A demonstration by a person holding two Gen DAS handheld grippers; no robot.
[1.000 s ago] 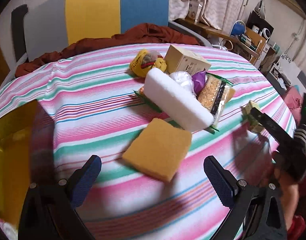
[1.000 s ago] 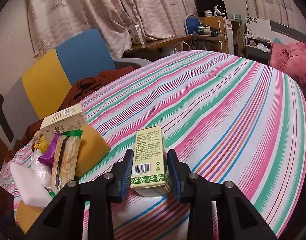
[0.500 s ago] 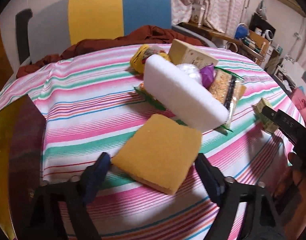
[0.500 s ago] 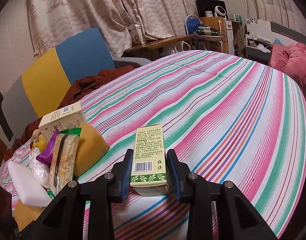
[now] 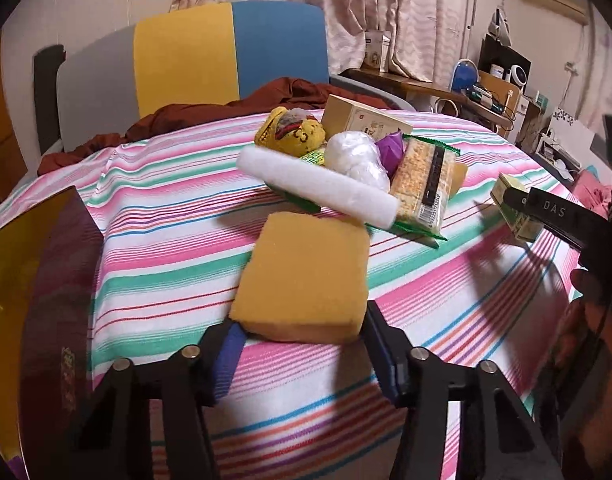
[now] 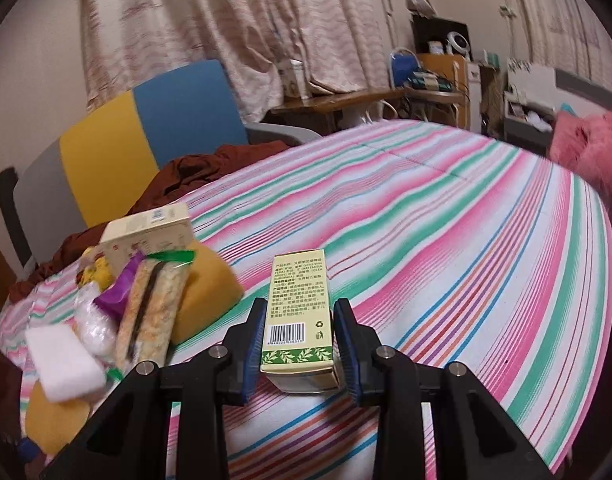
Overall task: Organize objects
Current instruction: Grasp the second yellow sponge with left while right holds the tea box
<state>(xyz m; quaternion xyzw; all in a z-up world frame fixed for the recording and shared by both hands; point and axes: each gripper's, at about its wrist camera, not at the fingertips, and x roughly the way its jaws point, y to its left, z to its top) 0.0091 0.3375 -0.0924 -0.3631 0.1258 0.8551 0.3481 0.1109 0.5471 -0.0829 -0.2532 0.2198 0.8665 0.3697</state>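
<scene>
Hard to make out in the left wrist view: the near edge of the orange sponge (image 5: 306, 276), which dips behind the blue pads of the left gripper (image 5: 302, 356); pad contact on its two near corners looks likely but partly hidden, so gripped or merely bracketed cannot be told. Cut off at 8 o'clock: a dark purple and gold box (image 5: 38, 292), only one corner and side showing. Blurred and shadowed at 4 o'clock: the person's hand behind the black finger of the other tool.

In the pile at 12 o'clock from the sponge: a white foam block (image 5: 318, 188) lying across a green-edged packet, a snack bar packet (image 5: 426, 184) leaning at 1 o'clock, a clear plastic bag (image 5: 358, 156), a scrap of purple wrapper (image 5: 390, 148), a yellow plush toy (image 5: 290, 136) and a tan carton (image 5: 366, 120) at the back; lower parts of most hidden by their neighbours.

Right gripper (image 6: 300, 344) closed narrow on the green-and-cream box (image 6: 298, 316), pads pressed to both long sides, barcode face up, far end pointing to 12 o'clock; box underside hidden, so resting on or lifted off the striped tablecloth (image 6: 466, 248) unclear. Pile at 9 o'clock from that box, apart from it
</scene>
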